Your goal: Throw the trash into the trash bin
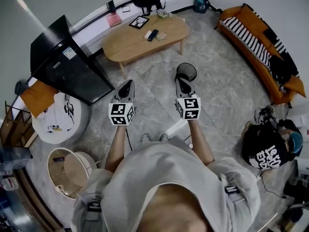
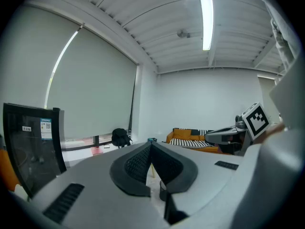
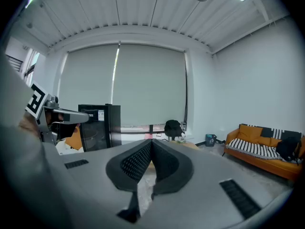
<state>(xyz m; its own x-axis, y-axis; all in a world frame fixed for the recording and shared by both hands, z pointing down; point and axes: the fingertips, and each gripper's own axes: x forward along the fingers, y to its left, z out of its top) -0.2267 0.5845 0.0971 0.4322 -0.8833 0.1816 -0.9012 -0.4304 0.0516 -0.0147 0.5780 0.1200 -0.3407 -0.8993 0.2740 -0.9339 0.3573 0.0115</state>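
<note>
Tiled living-room floor (image 1: 222,86), wooden table (image 1: 140,41) at upper centre.
The left tool (image 1: 126,84) and right tool (image 1: 183,81) are closed, empty, side by side mid-frame; the bin (image 1: 186,71) stands on the floor just above the right tool's tip.

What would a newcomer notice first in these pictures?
Two grey handheld tools, the left tool and right tool, sit side by side at centre, both shut and empty. Just beyond the right one stands a black round trash bin, with an oval light-wood coffee table behind and an orange sofa at right.
</note>
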